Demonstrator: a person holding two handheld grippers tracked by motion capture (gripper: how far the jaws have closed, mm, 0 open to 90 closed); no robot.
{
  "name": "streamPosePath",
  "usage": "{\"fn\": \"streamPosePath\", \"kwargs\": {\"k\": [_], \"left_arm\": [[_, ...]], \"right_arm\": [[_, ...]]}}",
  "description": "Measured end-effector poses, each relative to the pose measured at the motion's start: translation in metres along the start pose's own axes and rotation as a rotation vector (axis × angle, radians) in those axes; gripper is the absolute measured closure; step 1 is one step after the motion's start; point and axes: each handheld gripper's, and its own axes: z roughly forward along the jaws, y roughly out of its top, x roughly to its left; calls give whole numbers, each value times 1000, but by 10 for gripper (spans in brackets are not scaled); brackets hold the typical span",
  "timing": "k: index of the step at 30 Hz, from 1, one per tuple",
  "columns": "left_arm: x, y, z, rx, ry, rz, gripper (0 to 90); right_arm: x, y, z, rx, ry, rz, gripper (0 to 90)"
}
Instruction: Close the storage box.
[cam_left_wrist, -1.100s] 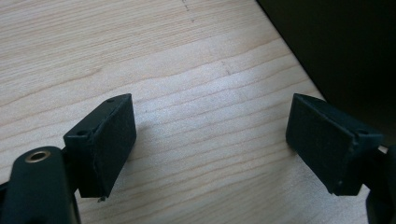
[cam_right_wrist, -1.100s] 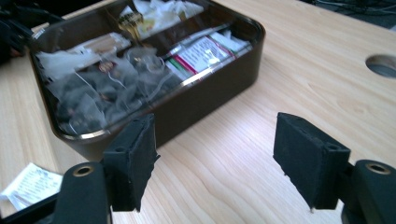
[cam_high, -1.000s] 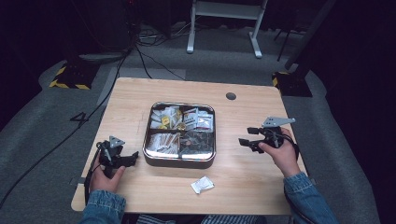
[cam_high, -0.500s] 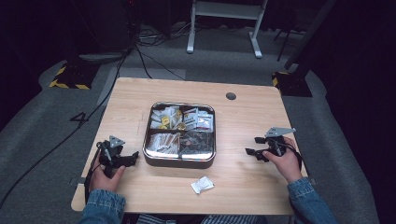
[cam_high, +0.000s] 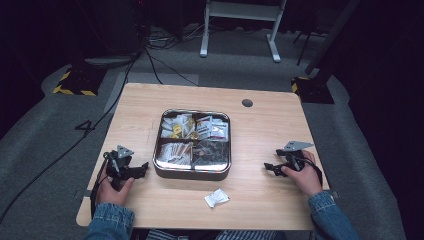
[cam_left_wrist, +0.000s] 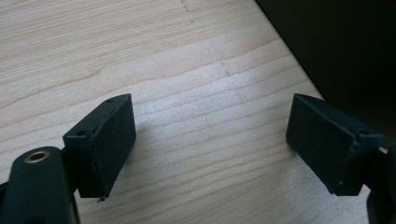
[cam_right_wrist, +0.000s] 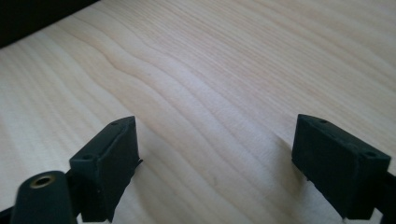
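Metal tray mid-table, four compartments filled with small packets. Left gripper just left of tray, low on table, jaws spread wide, nothing between. Right gripper well right of tray, jaws just been opening, now wide and empty over bare wood. White packet lying loose just in front of tray

One table, one four-compartment tray, one loose packet, two grippers (left, right).
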Motion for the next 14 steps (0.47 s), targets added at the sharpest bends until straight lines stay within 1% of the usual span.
{"fn": "streamPosePath", "kwargs": {"k": [6, 14], "left_arm": [[0, 0, 0, 0, 0, 0, 162], [0, 0, 0, 0, 0, 0, 162]], "right_arm": [[1, 1, 2, 6, 9, -11, 95], [1, 1, 2, 7, 17, -10, 93]]}}
